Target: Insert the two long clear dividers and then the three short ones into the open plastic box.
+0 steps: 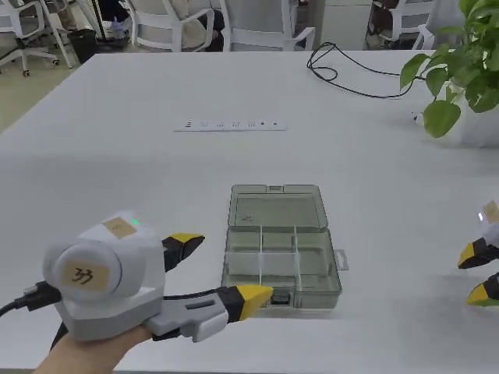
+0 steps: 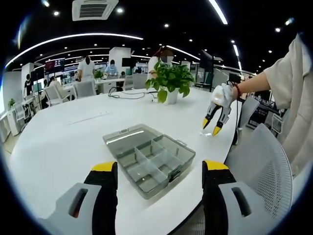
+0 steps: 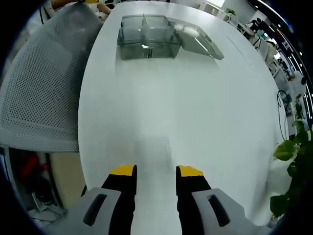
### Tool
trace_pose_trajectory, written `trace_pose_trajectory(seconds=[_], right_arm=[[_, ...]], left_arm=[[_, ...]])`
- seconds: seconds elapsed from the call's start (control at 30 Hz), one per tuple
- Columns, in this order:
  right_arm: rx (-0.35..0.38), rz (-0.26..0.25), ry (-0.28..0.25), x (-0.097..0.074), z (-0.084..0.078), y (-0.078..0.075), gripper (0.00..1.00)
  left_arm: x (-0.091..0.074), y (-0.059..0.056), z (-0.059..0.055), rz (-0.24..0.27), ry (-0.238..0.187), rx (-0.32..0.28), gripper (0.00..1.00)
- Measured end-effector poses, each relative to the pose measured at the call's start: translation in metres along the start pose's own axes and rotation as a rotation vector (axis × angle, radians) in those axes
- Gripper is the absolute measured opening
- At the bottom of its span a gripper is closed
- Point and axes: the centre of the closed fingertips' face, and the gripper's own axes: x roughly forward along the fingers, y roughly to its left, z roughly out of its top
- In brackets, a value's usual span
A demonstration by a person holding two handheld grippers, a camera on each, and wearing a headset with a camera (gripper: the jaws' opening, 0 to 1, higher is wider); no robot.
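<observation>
Sitting open near the front of the white surface [image 1: 117, 156], the box [image 1: 281, 249] has its lid laid back and clear dividers [image 1: 277, 251] standing inside. The left hand-held gripper [image 1: 226, 267] hovers just beside its front left corner, jaws spread and empty. The right hand-held gripper [image 1: 472, 275] is well apart, also spread and empty, with a faint clear piece [image 3: 154, 147] on the surface ahead of it. Beyond the box are a power strip [image 1: 230, 125], a cable [image 1: 343, 70] and a plant [image 1: 460, 70].

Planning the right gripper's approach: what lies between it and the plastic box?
In the right gripper view, bare table, save a faint clear patch, perhaps a divider, before the jaws.
</observation>
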Motion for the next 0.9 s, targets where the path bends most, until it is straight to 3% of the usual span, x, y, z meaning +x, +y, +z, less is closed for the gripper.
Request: trace_pose_trajectory(seconds=[0.2, 0.53, 0.73, 0.87, 0.9], right_arm=[[-0.044, -0.075, -0.069, -0.009, 0.034, -0.008, 0.32], [-0.121, -0.126, -0.169, -0.017, 0.088, -0.009, 0.32], [-0.173, -0.176, -0.265, -0.019, 0.122, -0.012, 0.32], [-0.215, -0.193, -0.318, -0.026, 0.15, -0.005, 0.32], [-0.224, -0.194, -0.329, -0.026, 0.151, -0.011, 0.32]], left_arm=[[0.003, -0.002, -0.003, -0.002, 0.014, -0.014, 0.65], [0.006, -0.011, 0.001, -0.029, -0.009, -0.035, 0.62], [0.008, -0.019, 0.004, -0.05, -0.023, -0.048, 0.59], [0.01, -0.025, 0.004, -0.067, -0.027, -0.066, 0.56], [0.01, -0.026, 0.005, -0.07, -0.031, -0.072, 0.55]])
